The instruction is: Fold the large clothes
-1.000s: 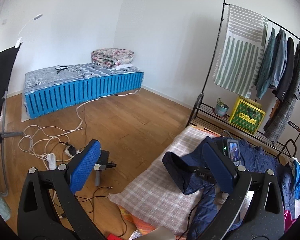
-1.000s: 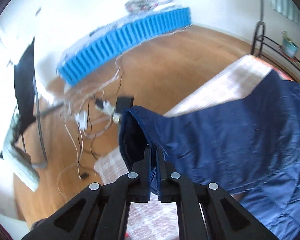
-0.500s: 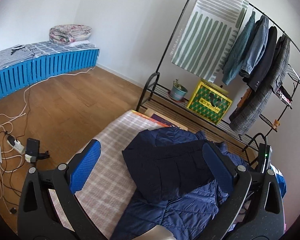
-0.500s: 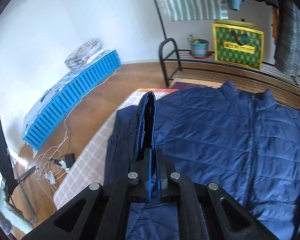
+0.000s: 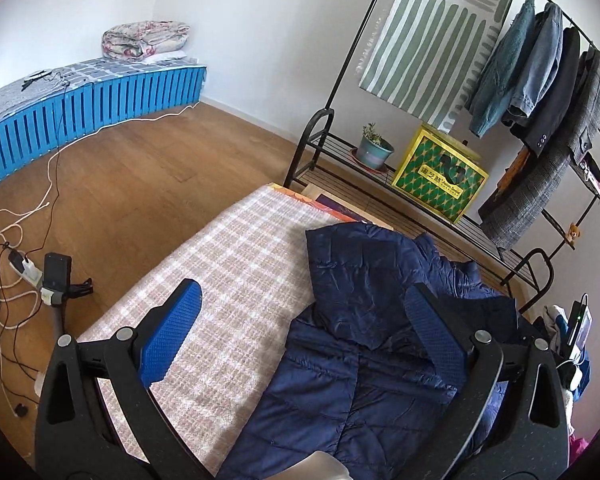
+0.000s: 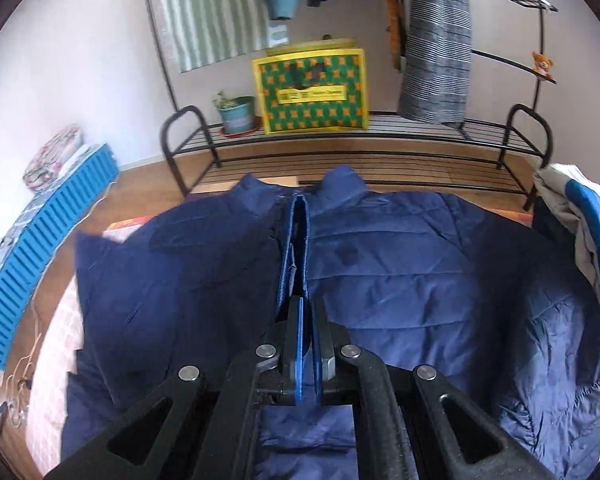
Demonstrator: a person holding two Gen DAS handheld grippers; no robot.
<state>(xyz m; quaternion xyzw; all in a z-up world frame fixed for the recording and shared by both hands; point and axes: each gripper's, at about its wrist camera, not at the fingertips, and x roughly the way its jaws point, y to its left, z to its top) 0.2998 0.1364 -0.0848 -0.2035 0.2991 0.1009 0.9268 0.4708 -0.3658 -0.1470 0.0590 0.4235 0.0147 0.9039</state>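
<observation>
A navy quilted jacket (image 5: 364, 364) lies on a checked blanket (image 5: 236, 264) on the floor, one sleeve folded over its front. My left gripper (image 5: 304, 312) is open and empty, hovering above the jacket's lower left part. In the right wrist view the jacket (image 6: 400, 276) fills the middle, collar toward the rack. My right gripper (image 6: 306, 312) is shut on the sleeve cuff (image 6: 296, 240) and holds it over the jacket's centre line.
A black clothes rack (image 5: 420, 184) with hanging coats, a yellow-green bag (image 5: 440, 176) and a potted plant (image 5: 374, 150) stands behind the blanket. A blue slatted mattress (image 5: 80, 108) lies far left. Cables and a power strip (image 5: 16, 264) lie on the wood floor. More clothes (image 6: 580, 216) are piled at the right.
My right gripper has carried the sleeve from the left edge across onto the jacket's front. The left gripper's view has swung right, toward the rack, still open.
</observation>
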